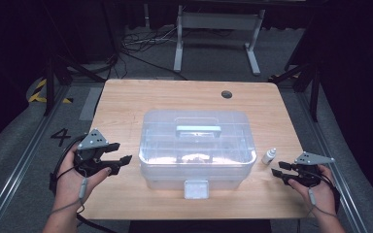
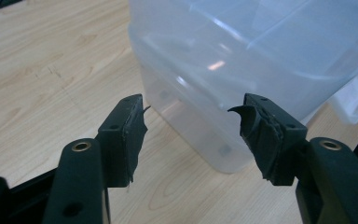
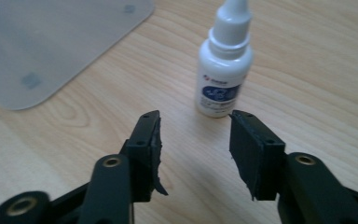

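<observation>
One clear plastic storage box (image 1: 196, 145) with a lid sits between the two grippers, the left gripper (image 1: 120, 162) and the right gripper (image 1: 278, 169). One small white dropper bottle (image 1: 269, 156) stands just ahead of the right gripper's jaws. One wooden table (image 1: 126, 107) carries them all. Two hands hold the tongs.

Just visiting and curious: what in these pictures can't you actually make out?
- Contents of the clear storage box: high view, hazy lid and glare hide them.
- Label print on the small white bottle: right gripper view, blurred; tip cut off by the top edge.
- Far end of the box: left gripper view, cut off by the edges.
</observation>
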